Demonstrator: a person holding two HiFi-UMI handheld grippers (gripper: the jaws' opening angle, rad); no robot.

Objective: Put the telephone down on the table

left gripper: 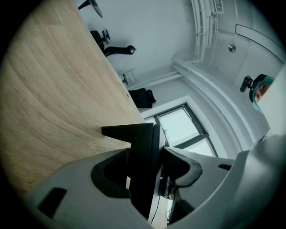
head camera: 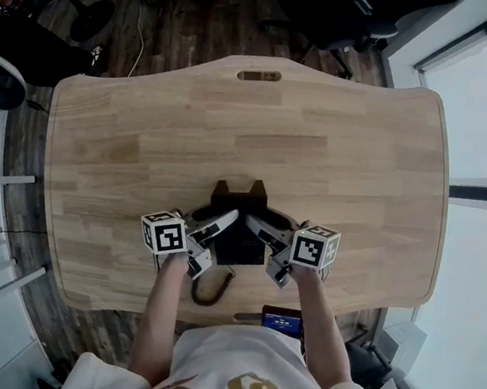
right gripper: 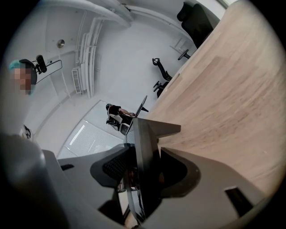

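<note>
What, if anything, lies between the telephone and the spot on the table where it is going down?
Nothing visible. The left gripper and right gripper both clamp the telephone over bare table wood near the front edge. Only its own cord trails toward the person. The patch directly under it is hidden.

A black plastic desk telephone (head camera: 240, 235), with two raised prongs at its far end, is over the near middle of the pale wooden table (head camera: 321, 137). The left gripper (head camera: 230, 218) and right gripper (head camera: 256, 222) clamp its side edges. Its dark cord (head camera: 210, 294) loops toward the table's near edge.
</note>
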